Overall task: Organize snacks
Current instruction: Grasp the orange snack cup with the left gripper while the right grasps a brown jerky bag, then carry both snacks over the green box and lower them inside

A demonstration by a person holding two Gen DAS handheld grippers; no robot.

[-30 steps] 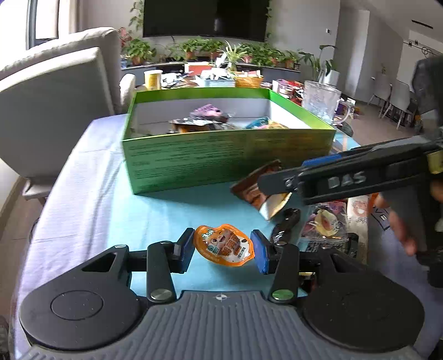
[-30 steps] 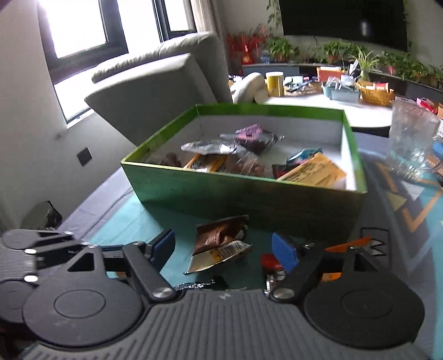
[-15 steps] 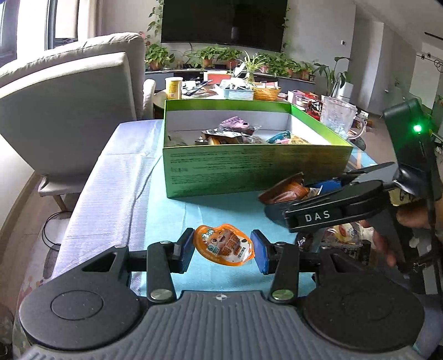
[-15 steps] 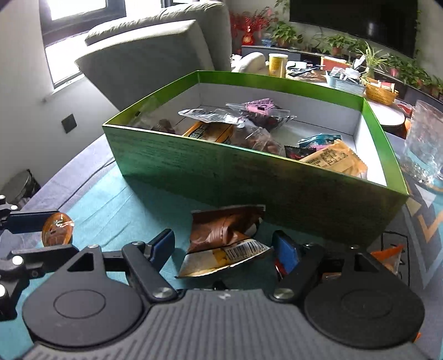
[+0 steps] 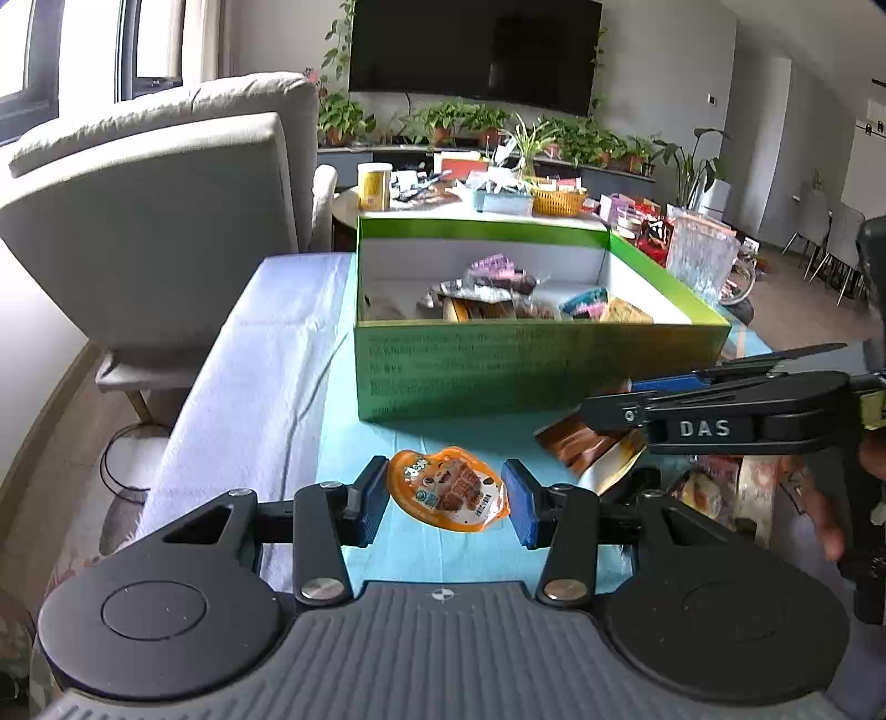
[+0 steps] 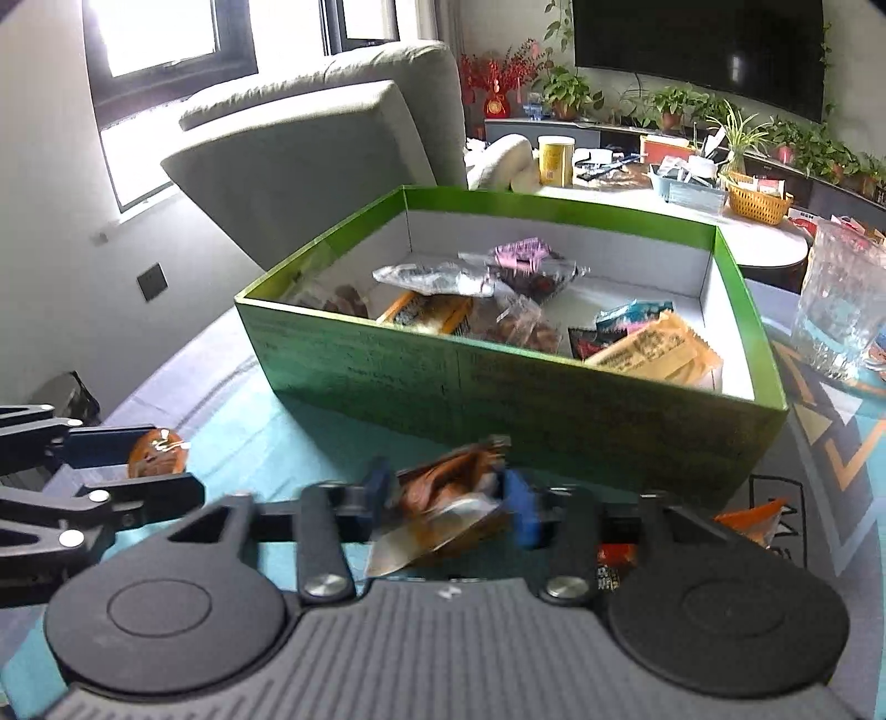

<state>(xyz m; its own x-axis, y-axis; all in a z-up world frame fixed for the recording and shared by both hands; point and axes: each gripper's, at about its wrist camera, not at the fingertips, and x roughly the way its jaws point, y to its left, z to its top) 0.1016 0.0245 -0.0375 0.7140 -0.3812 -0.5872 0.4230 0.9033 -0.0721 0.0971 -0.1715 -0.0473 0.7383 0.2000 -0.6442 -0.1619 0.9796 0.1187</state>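
Orange snack pack (image 5: 447, 490) sits low centre, clamped in the left gripper (image 5: 447, 495) and lifted off the teal cloth (image 5: 360, 437). Brown wrapper (image 6: 449, 501) lies low centre between the right gripper (image 6: 449, 507) pads — jaws closing on it, pads already pressing. Green box (image 5: 498, 365), mid frame, already holds several packets; a few loose snacks remain at lower right — I'd judge roughly halfway.

A home living room: wall television (image 5: 475, 52), grey armchair (image 5: 166, 221), potted plants (image 5: 459, 119) along a sideboard.
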